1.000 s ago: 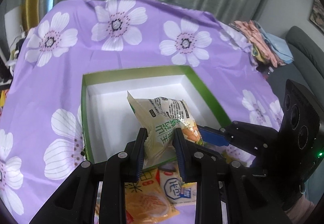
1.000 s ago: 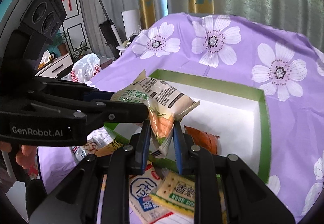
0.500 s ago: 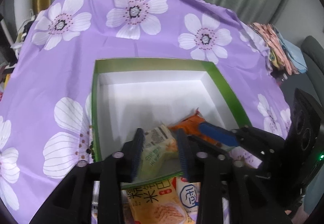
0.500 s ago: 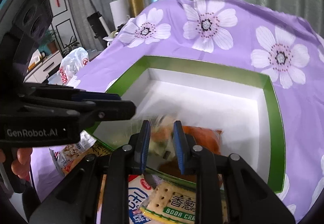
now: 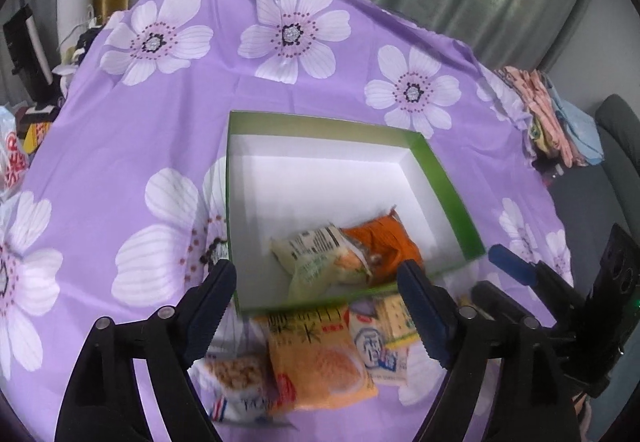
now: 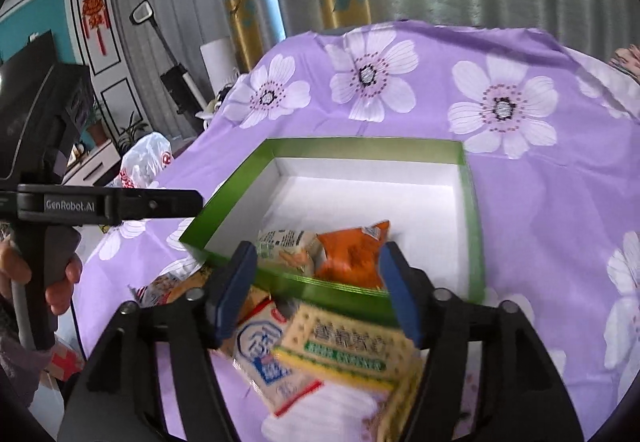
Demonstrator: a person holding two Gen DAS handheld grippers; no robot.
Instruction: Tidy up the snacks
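A green box with a white inside lies on the purple flowered cloth. In its near corner rest a pale yellow-green snack bag and an orange bag. My left gripper hangs over the near rim, its jaws opening, nothing held between them. My right gripper is likewise opening and holds nothing. Loose packets lie in front of the box: a yellow one, a white-blue one, a soda-cracker pack and a nut bag.
The cloth-covered table falls away at left and right. Folded clothes lie at the far right. A white plastic bag, a TV stand and curtains lie beyond the table's left side. A hand grips the left tool's handle.
Both grippers let go of the yellow-green bag, which dropped into the box beside the orange bag. Both sets of jaws spread wide and both tools drew back toward the near rim.
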